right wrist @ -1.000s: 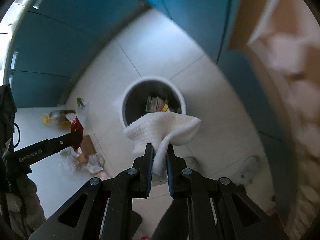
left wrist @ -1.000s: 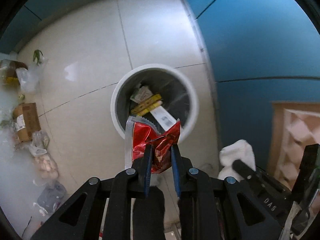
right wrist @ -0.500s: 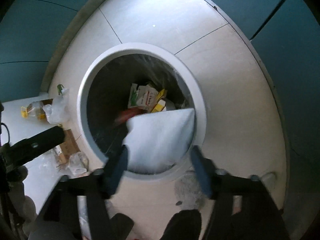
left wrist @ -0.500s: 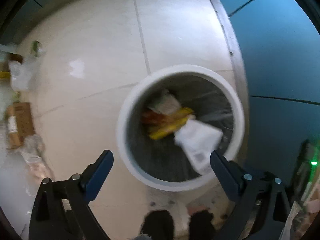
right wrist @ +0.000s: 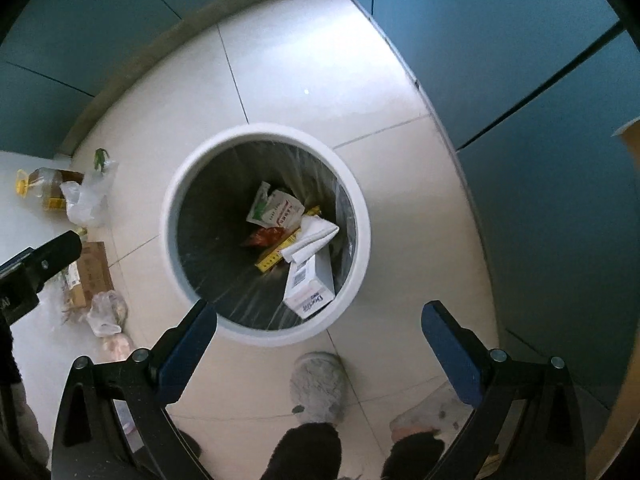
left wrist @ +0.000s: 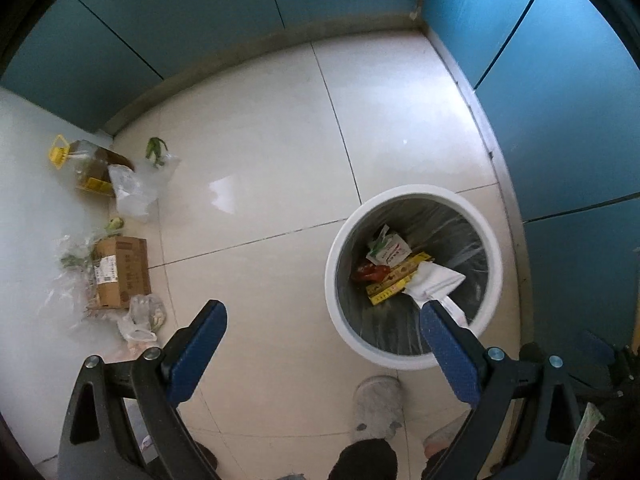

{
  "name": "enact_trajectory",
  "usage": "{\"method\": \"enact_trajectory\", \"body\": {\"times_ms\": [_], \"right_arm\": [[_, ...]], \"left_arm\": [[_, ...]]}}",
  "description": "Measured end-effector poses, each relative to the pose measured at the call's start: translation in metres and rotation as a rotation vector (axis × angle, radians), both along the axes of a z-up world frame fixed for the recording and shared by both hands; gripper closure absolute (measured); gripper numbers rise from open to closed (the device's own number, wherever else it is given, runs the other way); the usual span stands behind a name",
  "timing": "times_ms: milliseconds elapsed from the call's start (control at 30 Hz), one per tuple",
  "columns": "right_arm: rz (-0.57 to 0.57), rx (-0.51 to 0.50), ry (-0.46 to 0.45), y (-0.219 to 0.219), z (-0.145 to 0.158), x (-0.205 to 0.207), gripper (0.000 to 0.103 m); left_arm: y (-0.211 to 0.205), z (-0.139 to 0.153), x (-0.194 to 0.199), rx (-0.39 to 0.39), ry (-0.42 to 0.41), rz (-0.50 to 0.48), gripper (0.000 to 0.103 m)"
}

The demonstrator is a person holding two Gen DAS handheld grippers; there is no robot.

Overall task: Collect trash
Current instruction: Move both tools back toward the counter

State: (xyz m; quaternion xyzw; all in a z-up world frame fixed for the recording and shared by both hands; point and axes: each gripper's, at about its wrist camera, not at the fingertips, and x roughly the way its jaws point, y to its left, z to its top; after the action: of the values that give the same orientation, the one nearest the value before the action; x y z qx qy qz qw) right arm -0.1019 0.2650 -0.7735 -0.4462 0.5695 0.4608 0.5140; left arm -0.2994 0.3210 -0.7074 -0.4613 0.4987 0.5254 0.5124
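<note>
A round white trash bin [left wrist: 332,276] [right wrist: 168,232] with a clear liner stands on the tiled floor. Inside lie a red wrapper [left wrist: 370,271] [right wrist: 266,236], a white cloth [left wrist: 434,282] [right wrist: 314,238], a yellow strip [right wrist: 276,258], a white-green packet [right wrist: 274,208] and a white box [right wrist: 310,286]. My left gripper [left wrist: 320,320] is open and empty, above the floor left of the bin. My right gripper [right wrist: 320,320] is open and empty, above the bin's near rim.
Along the left wall lie an oil bottle [left wrist: 90,166], plastic bags [left wrist: 132,192], a cardboard box [left wrist: 120,272] and vegetable scraps [left wrist: 156,152]. Blue cabinet doors [left wrist: 560,100] stand behind and to the right. The person's grey slippers [right wrist: 318,386] are below the bin.
Both grippers opened; the red wrapper and the white cloth dropped into the bin. Both grippers have since pulled back and up, the left one shifting left of the bin.
</note>
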Motion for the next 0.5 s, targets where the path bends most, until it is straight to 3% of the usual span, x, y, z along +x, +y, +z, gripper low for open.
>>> {"method": "enact_trajectory", "body": {"times_ms": [500], "right_arm": [[0.071,0.131,-0.003,-0.036,0.235,-0.012,0.000]], "left_arm": [[-0.060,0.190,-0.003,0.058,-0.035,-0.024,0.004]]}}
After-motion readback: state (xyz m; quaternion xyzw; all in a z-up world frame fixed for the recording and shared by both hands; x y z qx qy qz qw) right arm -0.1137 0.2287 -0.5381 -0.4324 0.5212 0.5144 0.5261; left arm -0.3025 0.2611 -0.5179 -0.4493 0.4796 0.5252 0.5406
